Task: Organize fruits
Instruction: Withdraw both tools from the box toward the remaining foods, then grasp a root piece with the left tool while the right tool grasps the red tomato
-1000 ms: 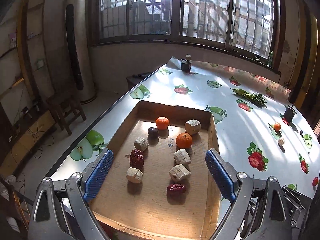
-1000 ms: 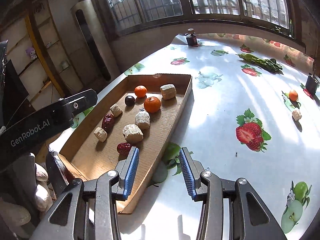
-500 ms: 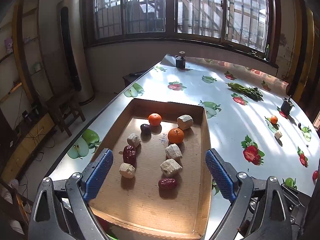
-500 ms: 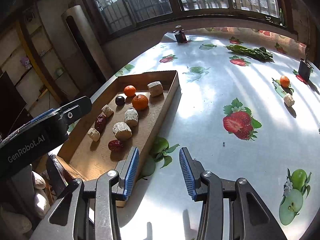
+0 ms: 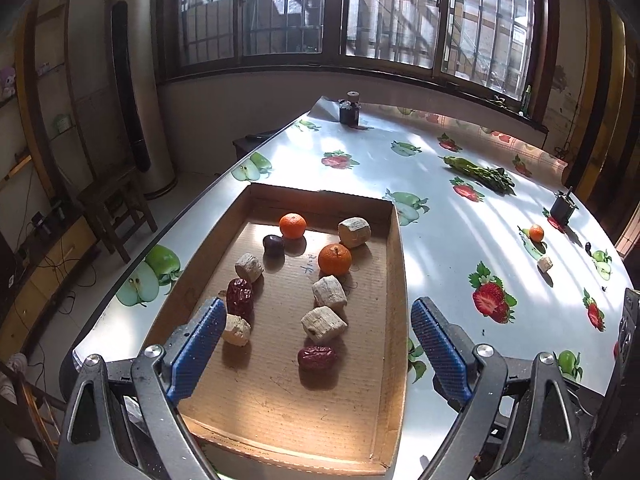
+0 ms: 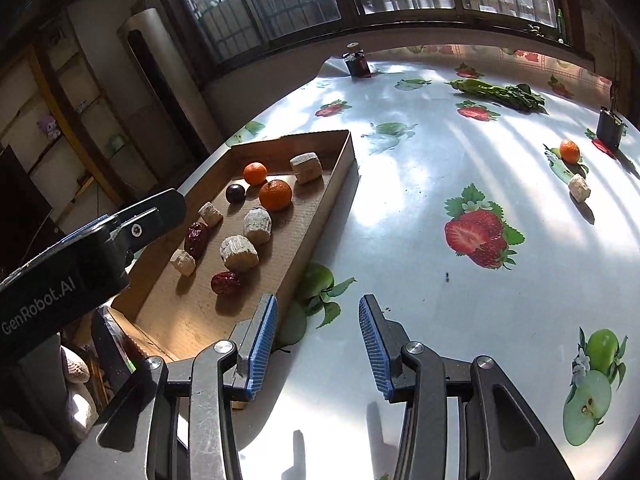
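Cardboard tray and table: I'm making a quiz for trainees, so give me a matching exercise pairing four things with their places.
Things:
1. dark plum
2. small orange
3. green vegetables
4. left hand-held gripper

Places:
A. far side of the table
B. inside the cardboard tray
C. open above the tray's near end
D. on the table near a pale chunk

Pairs: 1-B, 2-D, 3-A, 4-C
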Available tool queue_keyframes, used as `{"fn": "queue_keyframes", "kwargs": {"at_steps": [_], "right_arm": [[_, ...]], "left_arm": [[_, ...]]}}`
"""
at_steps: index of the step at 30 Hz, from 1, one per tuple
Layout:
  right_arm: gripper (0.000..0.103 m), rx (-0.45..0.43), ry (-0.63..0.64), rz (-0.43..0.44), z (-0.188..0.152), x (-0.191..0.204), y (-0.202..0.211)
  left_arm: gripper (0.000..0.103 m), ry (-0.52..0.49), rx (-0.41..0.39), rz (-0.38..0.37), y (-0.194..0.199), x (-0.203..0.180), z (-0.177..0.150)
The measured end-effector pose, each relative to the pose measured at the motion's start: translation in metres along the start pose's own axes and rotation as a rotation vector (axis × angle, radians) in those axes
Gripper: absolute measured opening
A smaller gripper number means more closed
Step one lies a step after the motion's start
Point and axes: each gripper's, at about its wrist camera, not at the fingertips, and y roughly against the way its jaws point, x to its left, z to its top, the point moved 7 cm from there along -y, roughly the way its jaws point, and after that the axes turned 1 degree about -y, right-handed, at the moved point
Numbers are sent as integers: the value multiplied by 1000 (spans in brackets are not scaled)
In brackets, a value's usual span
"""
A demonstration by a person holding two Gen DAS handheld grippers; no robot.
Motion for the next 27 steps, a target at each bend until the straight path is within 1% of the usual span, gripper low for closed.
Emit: {"fn": "queue_keyframes", "kwargs": {"at_steps": [2,6,10,13,16,18,22,25,27], "right_arm": [[46,7,-14,3,0,-4,-1],[46,-9,-45,-18,3,-22,6],[46,-50,-101,-65,12,-62,26],[46,-91,-139,-139,19,-106,52],[46,-118,-173,-258,19,-163,83],[46,-132,-213,-350,13,-206,108],[46,-150,-339,-487,-13,-288,159],[46,-150,-453,-534,-38,-335,186],[46,-143,-510,-519,-50,-355,192]], "left_arm": [[93,0,8,-23,-1,-5,-1],[93,-29,21,-45,-3,-19,-3],[93,-43,44,-78,-8,-32,-4],[93,-62,57,-88,-10,-43,-3],[93,-81,61,-116,-10,-58,1],[93,-102,69,-156,-12,-74,4],[93,-160,113,-243,-22,-119,7],[93,-215,145,-297,-33,-159,10],[93,-247,168,-328,-41,-187,12]]}}
